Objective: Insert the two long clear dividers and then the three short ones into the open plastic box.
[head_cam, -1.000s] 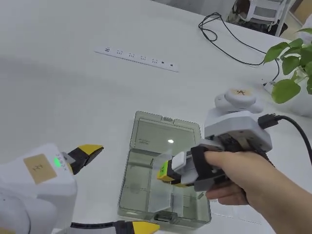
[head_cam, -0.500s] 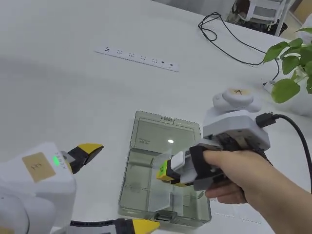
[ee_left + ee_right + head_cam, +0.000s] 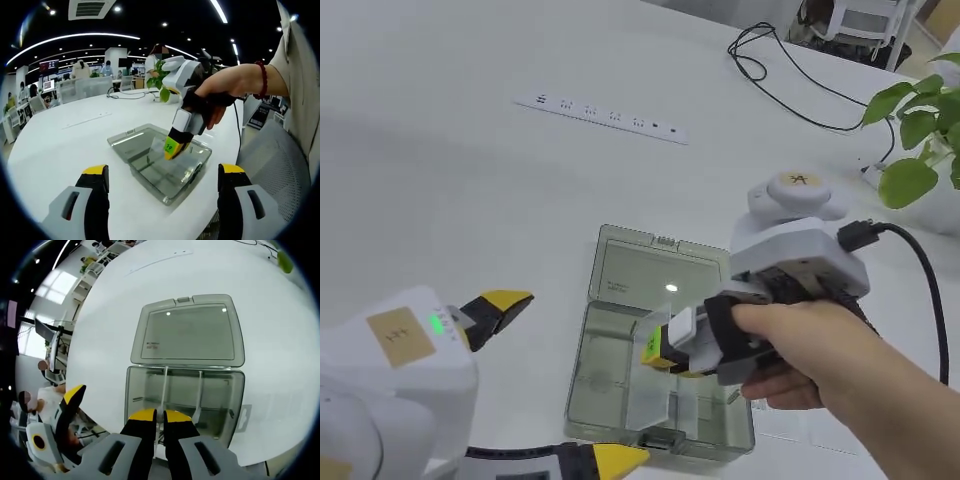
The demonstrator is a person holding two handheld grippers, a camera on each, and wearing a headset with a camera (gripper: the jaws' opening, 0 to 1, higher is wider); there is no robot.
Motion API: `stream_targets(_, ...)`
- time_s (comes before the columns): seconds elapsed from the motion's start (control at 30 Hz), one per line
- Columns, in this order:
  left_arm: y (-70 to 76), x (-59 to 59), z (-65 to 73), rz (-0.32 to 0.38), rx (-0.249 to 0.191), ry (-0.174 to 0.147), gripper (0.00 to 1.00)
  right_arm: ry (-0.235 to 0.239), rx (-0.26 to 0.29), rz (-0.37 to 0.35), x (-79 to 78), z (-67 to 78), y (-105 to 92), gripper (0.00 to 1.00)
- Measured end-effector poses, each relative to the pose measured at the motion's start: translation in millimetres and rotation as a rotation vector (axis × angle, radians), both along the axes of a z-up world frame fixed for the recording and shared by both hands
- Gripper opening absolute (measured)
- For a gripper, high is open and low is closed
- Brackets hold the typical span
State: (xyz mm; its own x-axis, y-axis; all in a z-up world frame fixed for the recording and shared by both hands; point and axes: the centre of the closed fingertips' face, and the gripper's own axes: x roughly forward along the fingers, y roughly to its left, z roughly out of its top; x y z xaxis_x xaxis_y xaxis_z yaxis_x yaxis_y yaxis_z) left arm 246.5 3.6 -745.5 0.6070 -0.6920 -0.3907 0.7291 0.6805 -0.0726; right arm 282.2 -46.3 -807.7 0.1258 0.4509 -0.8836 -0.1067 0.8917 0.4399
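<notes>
Clear plastic looks pinched between the nearly closed jaws of the right gripper (image 3: 655, 350), held low over the open box (image 3: 582, 345) on the white table (image 3: 470, 200), apparently to slot that divider (image 3: 650, 400) down inside, while the left gripper (image 3: 162, 172) hangs nearby, jaws wide apart, out of the way.

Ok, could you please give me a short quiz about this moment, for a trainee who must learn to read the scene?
1. Fill in: the jaws of the left gripper stand wide ____.
2. Which gripper holds a clear divider over the plastic box? A) the left one B) the right gripper C) both
3. True or false: the lid of the box lies open, flat on the white table.
Key: 1 open; 2 B; 3 true.
</notes>
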Motion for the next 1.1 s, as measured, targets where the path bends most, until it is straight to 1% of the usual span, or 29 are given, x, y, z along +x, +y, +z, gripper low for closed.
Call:
stream_targets(0.1,0.8,-0.1,0.2,0.002,0.002,0.0,0.92,0.0,0.0,-0.002,0.3,0.2,-0.3,0.06)
stream_targets(0.2,0.8,0.0,0.5,0.002,0.001,0.0,0.92,-0.008,-0.012,0.009,0.0,0.4,1.3,0.06)
stream_targets(0.3,0.8,0.2,0.7,0.001,0.001,-0.001,0.92,-0.025,-0.041,0.038,0.1,0.2,2.1,0.06)
stream_targets(0.43,0.2,0.4,1.0,-0.002,0.001,-0.002,0.92,-0.063,-0.103,0.107,0.6,0.3,3.2,0.06)
stream_targets(0.5,0.5,0.8,1.5,-0.001,0.0,-0.004,0.92,-0.071,-0.118,0.125,0.6,0.6,4.8,0.06)
stream_targets(0.6,1.4,1.2,1.4,0.002,-0.001,-0.004,0.92,-0.091,-0.168,0.183,0.7,-1.0,5.4,0.06)
stream_targets(0.63,1.5,1.3,1.3,0.003,-0.001,-0.004,0.92,-0.109,-0.203,0.228,1.7,-1.2,6.3,0.06)
stream_targets(0.67,1.6,1.4,1.2,0.003,-0.001,-0.004,0.92,-0.116,-0.22,0.252,1.8,-1.0,8.8,0.06)
stream_targets(0.7,1.5,1.5,1.3,0.003,-0.001,-0.005,0.92,-0.134,-0.269,0.305,2.7,-2.2,9.3,0.06)
stream_targets(0.73,1.0,1.6,1.7,0.002,-0.002,-0.006,0.92,-0.145,-0.289,0.332,2.7,-3.5,11.8,0.07)
stream_targets(0.77,0.8,1.6,2.0,0.001,-0.002,-0.006,0.92,-0.158,-0.322,0.363,2.9,-6.0,13.7,0.07)
stream_targets(0.8,0.5,1.8,2.8,0.001,-0.003,-0.009,0.92,-0.166,-0.34,0.383,2.9,-7.9,14.8,0.07)
stream_targets(0.83,0.4,1.9,3.3,0.002,-0.004,-0.011,0.92,-0.17,-0.357,0.395,3.0,-10.6,15.9,0.07)
stream_targets(0.97,1.5,2.1,4.5,0.008,-0.008,-0.014,0.92,-0.174,-0.385,0.42,1.6,-19.8,17.5,0.07)
stream_targets(1.07,2.0,2.5,4.9,0.011,-0.008,-0.018,0.92,-0.17,-0.392,0.417,2.0,-25.1,15.6,0.07)
stream_targets(1.1,2.0,2.5,5.0,0.011,-0.008,-0.017,0.92,-0.165,-0.391,0.411,1.3,-24.2,15.5,0.07)
